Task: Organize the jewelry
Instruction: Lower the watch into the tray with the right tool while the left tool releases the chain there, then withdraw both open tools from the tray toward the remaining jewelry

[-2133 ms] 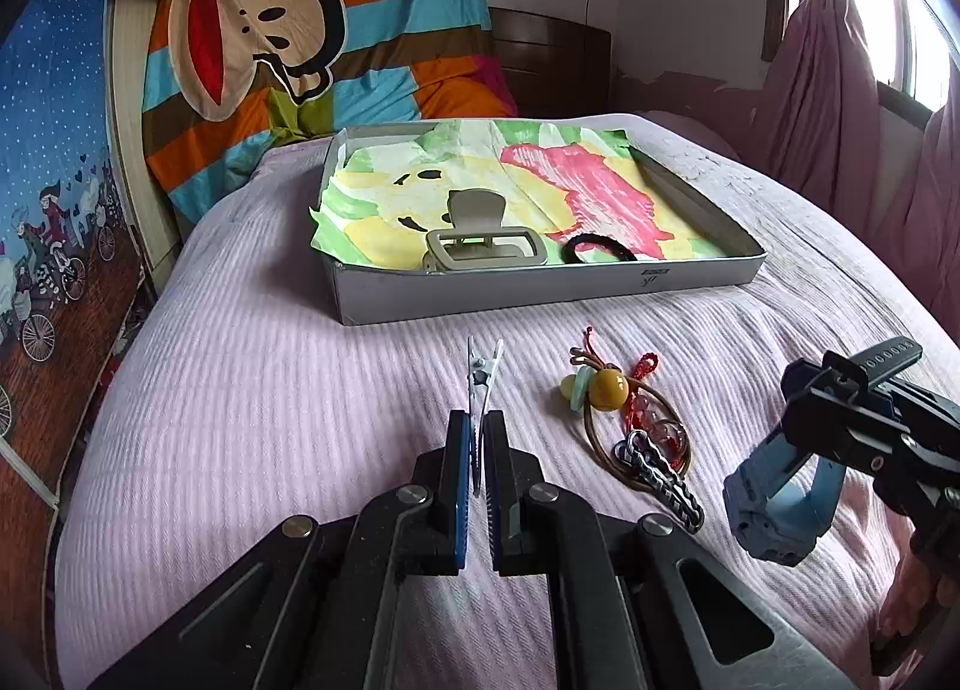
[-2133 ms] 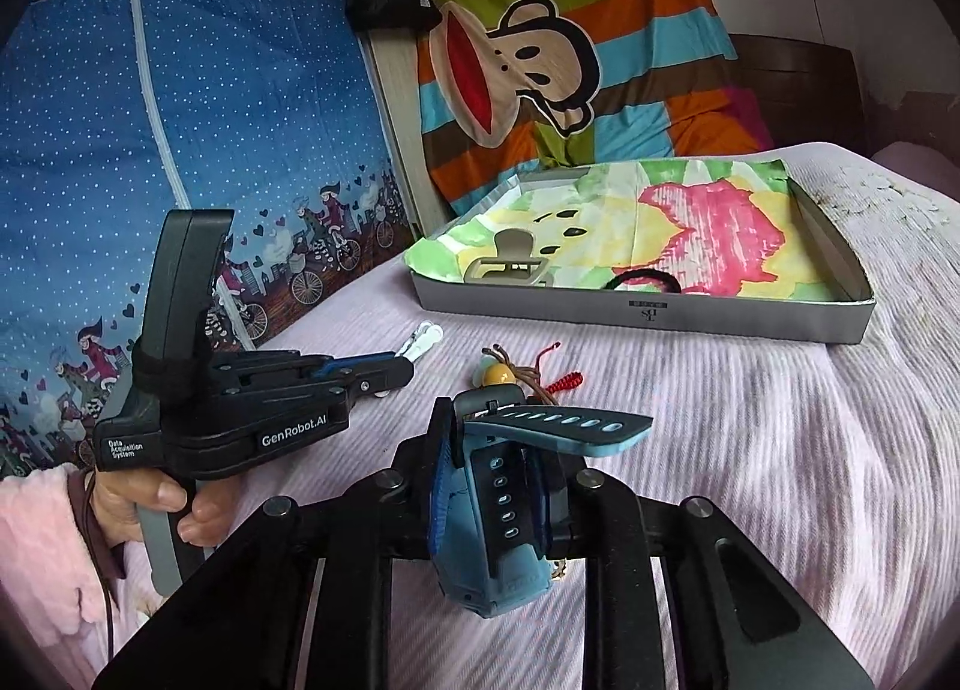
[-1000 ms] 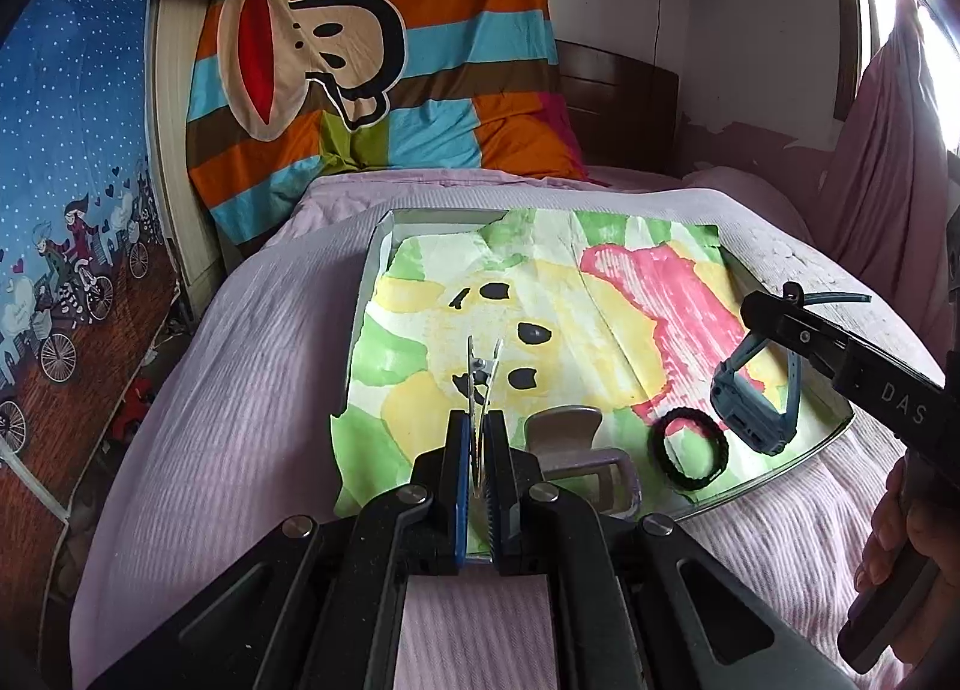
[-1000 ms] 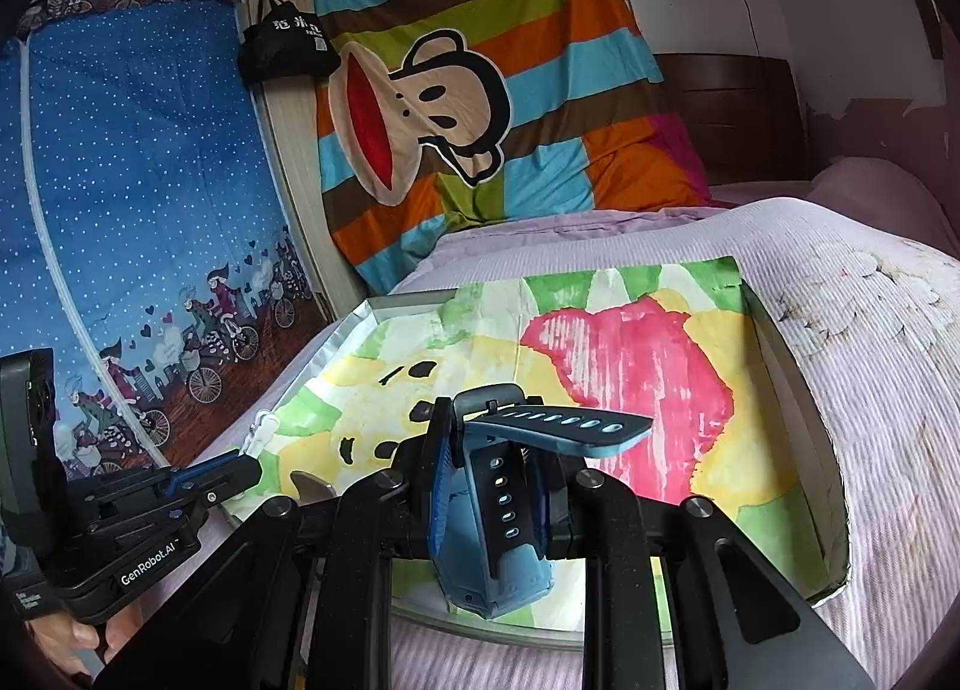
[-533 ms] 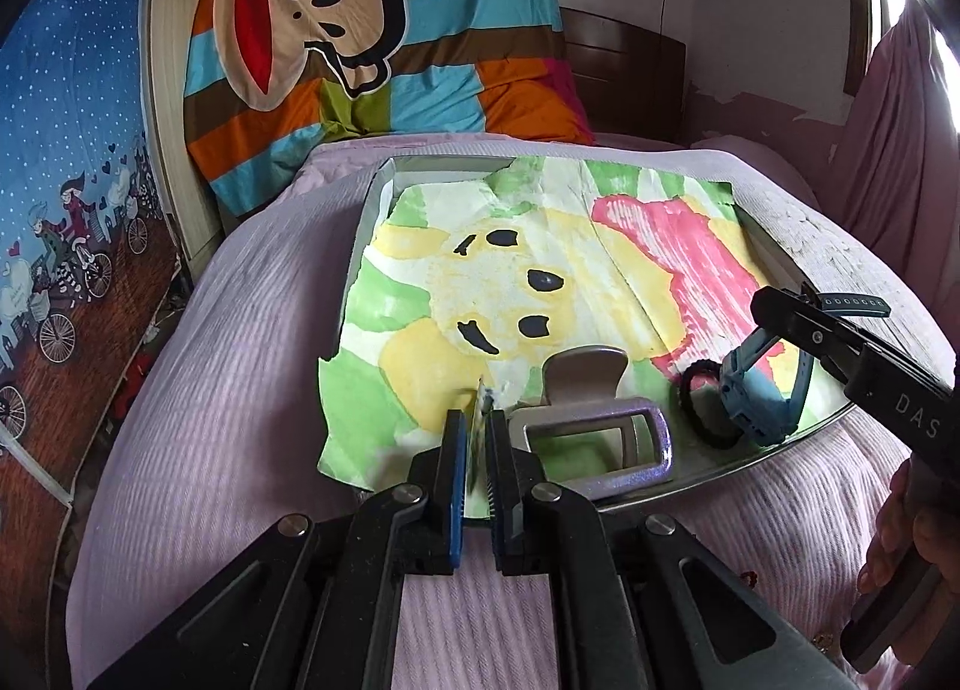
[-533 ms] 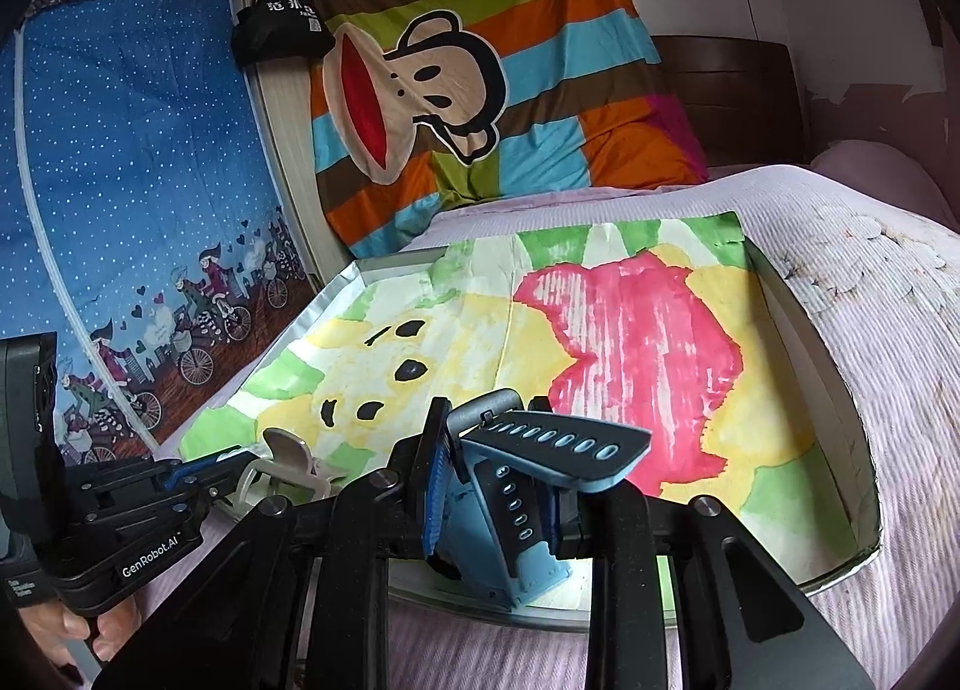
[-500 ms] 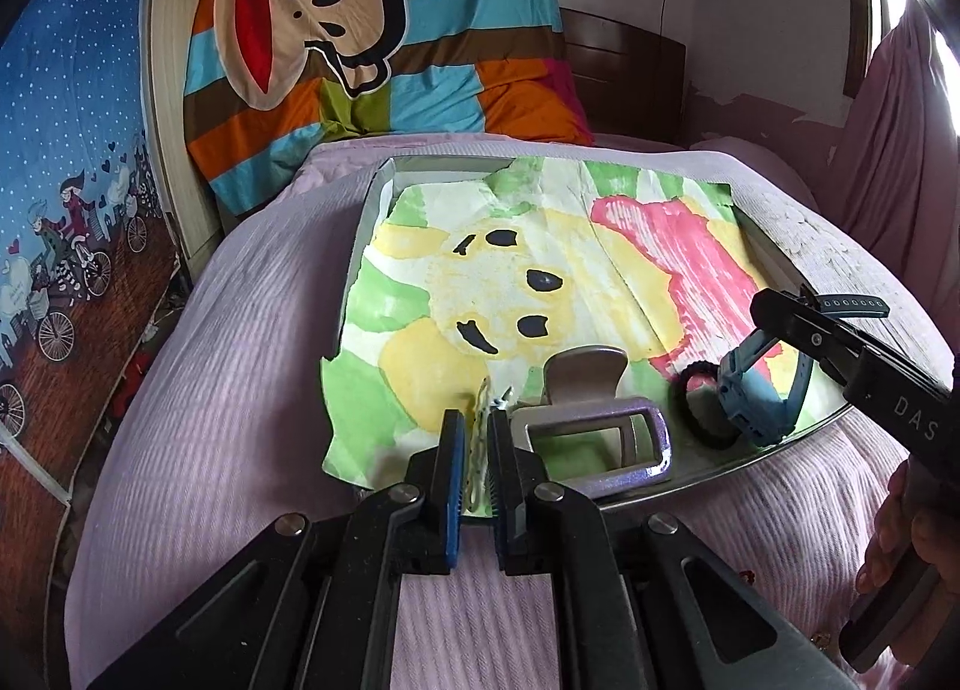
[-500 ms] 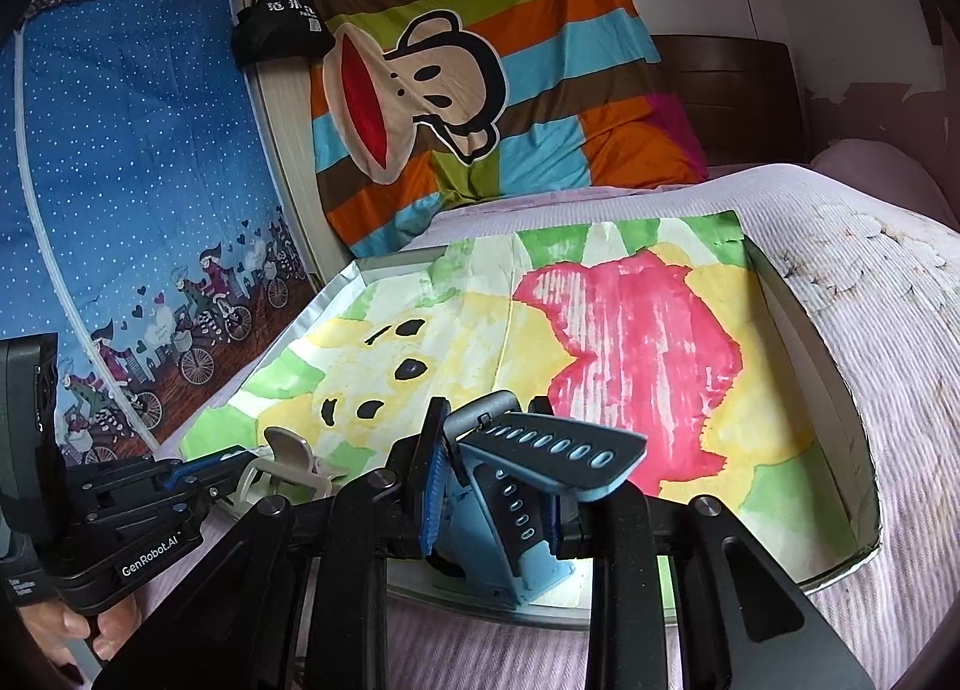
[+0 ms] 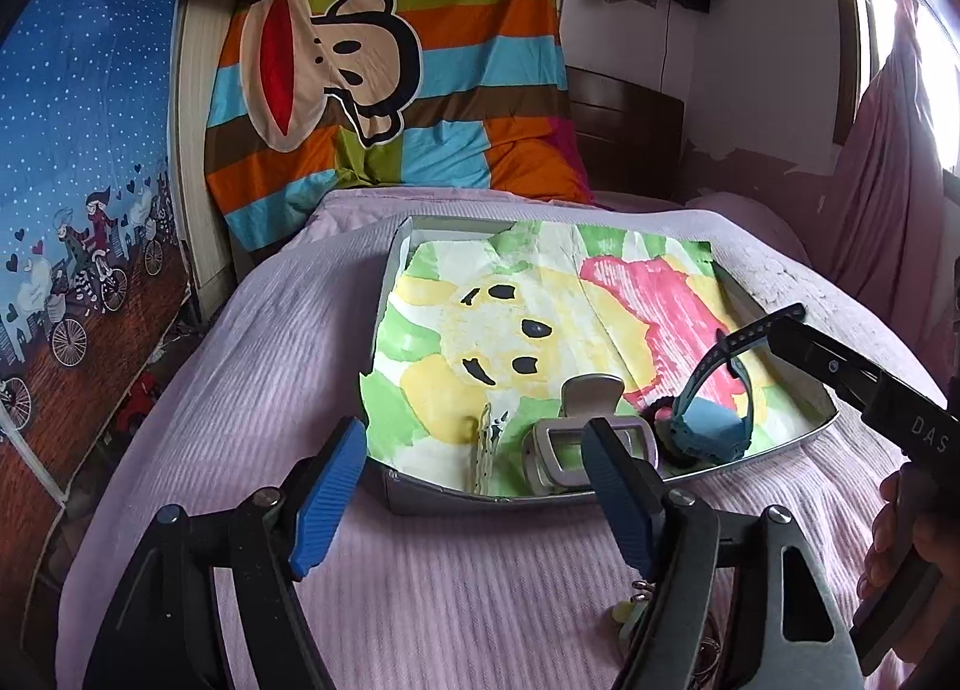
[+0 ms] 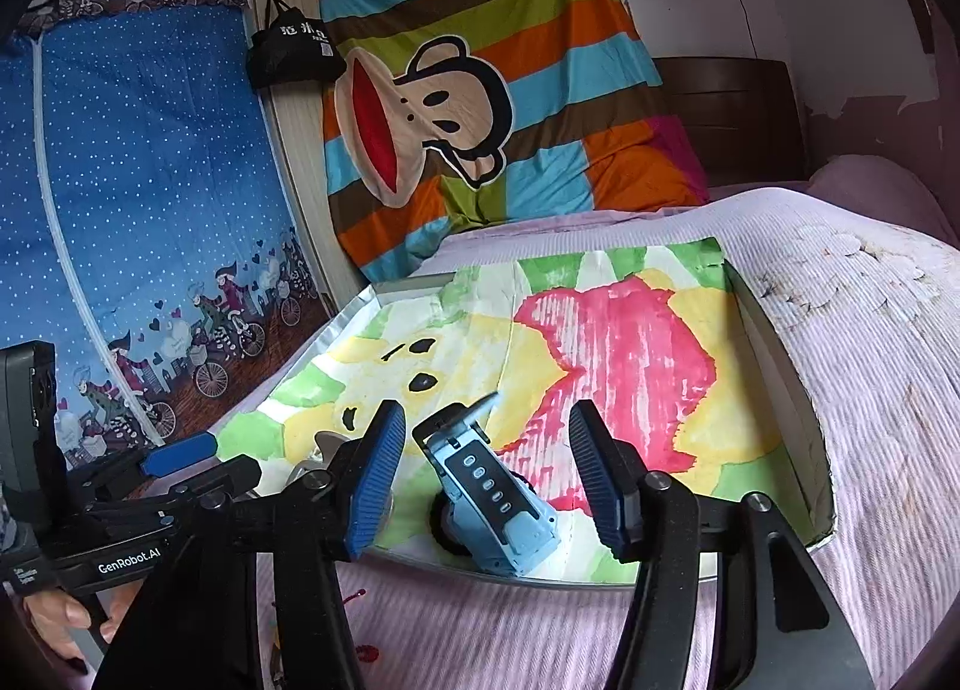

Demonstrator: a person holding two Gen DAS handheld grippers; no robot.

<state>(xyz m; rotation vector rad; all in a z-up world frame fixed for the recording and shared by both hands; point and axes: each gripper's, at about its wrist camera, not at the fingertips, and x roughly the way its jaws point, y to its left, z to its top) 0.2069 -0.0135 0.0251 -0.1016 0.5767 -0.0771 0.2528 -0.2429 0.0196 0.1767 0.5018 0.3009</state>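
Observation:
A shallow grey tray (image 9: 420,495) lined with painted paper lies on the bed. In it lie a slim silver hair clip (image 9: 485,450), a beige claw clip (image 9: 579,438), a black hair tie (image 9: 660,420) and a blue watch (image 9: 711,420). My left gripper (image 9: 474,495) is open, just in front of the tray's near edge, with the silver clip beyond its fingers. My right gripper (image 10: 489,477) is open, with the blue watch (image 10: 492,501) resting in the tray between its fingers.
A beaded charm bracelet (image 9: 636,612) lies on the pink bedspread (image 9: 480,600) behind the left gripper's right finger. Red bits of it show in the right wrist view (image 10: 366,651). A striped monkey blanket (image 9: 384,90) and headboard stand beyond the tray.
Both grippers carried their items over the tray, lowered and opened. The silver hair clip and the blue watch now lie in the tray, released.

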